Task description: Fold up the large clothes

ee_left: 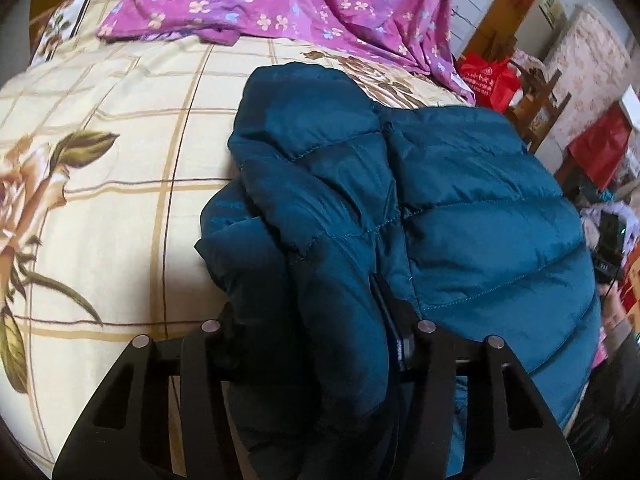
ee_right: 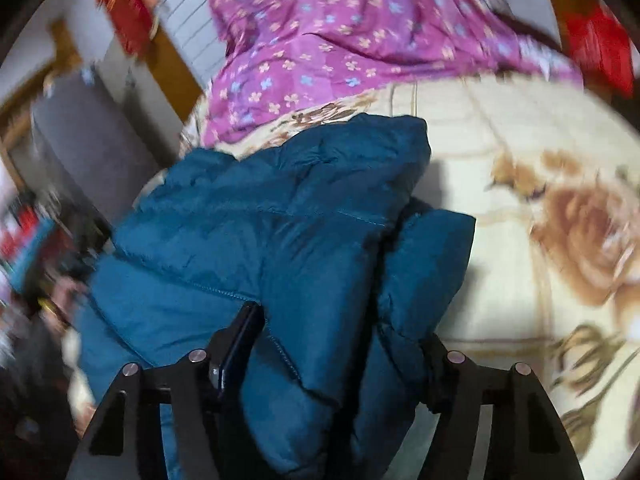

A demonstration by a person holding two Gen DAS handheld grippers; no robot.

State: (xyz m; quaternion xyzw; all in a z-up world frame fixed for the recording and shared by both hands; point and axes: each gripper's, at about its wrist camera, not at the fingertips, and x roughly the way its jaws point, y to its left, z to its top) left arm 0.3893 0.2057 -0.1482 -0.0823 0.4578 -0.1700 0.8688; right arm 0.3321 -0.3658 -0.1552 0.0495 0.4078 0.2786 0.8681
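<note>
A teal quilted puffer jacket [ee_left: 460, 216] lies bunched on a cream bed sheet with a flower print [ee_left: 120, 184]. My left gripper [ee_left: 316, 328] is shut on a thick fold of the jacket, which fills the gap between the fingers [ee_left: 392, 320]. In the right wrist view the same jacket [ee_right: 256, 240] is gathered toward me. My right gripper [ee_right: 340, 340] is shut on another thick fold of it, with one dark finger [ee_right: 240, 328] pressed against the fabric. The right wrist view is blurred by motion.
A purple flowered cloth [ee_left: 304, 4] lies at the far side of the bed, also in the right wrist view [ee_right: 340, 32]. Red bags [ee_left: 490, 80] and wooden furniture [ee_left: 536, 108] stand beyond the bed's right edge. The sheet [ee_right: 520, 220] spreads to the right.
</note>
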